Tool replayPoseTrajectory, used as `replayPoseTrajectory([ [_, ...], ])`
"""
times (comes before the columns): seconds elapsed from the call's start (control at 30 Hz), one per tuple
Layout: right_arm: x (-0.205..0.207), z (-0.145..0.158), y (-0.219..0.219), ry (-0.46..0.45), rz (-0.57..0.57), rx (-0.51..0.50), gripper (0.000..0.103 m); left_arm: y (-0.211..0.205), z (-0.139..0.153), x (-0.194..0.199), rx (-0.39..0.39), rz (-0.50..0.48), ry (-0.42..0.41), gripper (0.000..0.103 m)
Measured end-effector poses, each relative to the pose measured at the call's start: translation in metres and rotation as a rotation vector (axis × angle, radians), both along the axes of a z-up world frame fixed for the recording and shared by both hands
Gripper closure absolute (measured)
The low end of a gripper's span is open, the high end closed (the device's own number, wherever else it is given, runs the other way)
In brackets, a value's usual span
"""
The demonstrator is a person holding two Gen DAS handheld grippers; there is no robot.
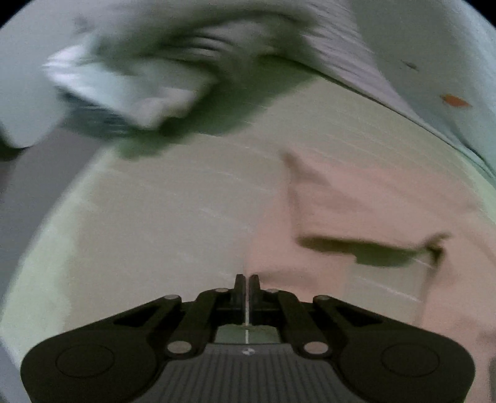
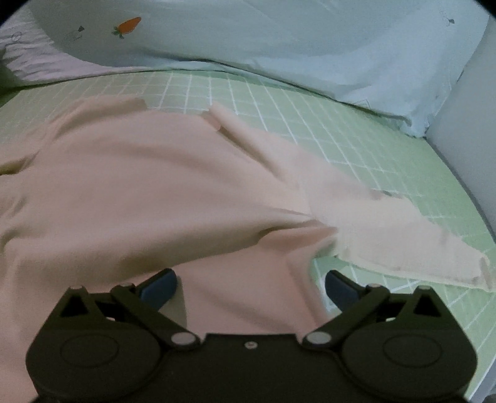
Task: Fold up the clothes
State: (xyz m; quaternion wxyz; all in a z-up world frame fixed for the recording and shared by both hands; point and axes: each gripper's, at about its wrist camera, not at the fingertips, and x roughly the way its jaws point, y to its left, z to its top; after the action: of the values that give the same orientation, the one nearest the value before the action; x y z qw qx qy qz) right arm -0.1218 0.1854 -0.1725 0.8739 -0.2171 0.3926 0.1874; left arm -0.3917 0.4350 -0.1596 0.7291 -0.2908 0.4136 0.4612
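Your right gripper stands spread wide, its blue pads on either side of a fold of the pink garment and pinching nothing. Your left gripper is clenched, fingertips together; whether a thin edge of cloth sits between them you cannot tell, for that view is smeared with motion blur and shows only a pale pink patch to the right of the fingers. The garment lies spread but rumpled on the green checked sheet, body toward you, one sleeve trailing out to the right with its cuff near the bed's edge, and what looks like the collar at the far side. By my reading you are in the laying-out or sleeve-folding part of the job, though a half-made fold would look much the same. If a grasp comes next, it calls for closing on a single layer at a seam or edge, as the soft fabric bunches easily. Beyond the garment a pale blue pillow with a carrot print rests along the head of the bed, with a plain wall at the right.
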Motion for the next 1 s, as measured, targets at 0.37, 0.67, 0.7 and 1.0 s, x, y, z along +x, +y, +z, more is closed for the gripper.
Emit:
replayPoseTrajectory([
  [0.37,0.001,0.0,0.003,0.003,0.001,-0.002,0.0,0.046,0.027,-0.082,0.056,0.254,0.023,0.101],
  [0.67,0.004,0.01,0.0,0.044,0.055,0.015,0.0,0.032,0.028,-0.036,0.056,0.12,0.044,0.061],
  [0.7,0.005,0.014,-0.001,0.04,0.058,0.037,0.0,0.027,0.03,-0.025,0.055,0.083,0.031,0.06],
  [1.0,0.055,0.041,0.007,-0.041,0.131,0.126,0.001,-0.01,0.046,0.076,0.044,-0.256,-0.086,0.031],
])
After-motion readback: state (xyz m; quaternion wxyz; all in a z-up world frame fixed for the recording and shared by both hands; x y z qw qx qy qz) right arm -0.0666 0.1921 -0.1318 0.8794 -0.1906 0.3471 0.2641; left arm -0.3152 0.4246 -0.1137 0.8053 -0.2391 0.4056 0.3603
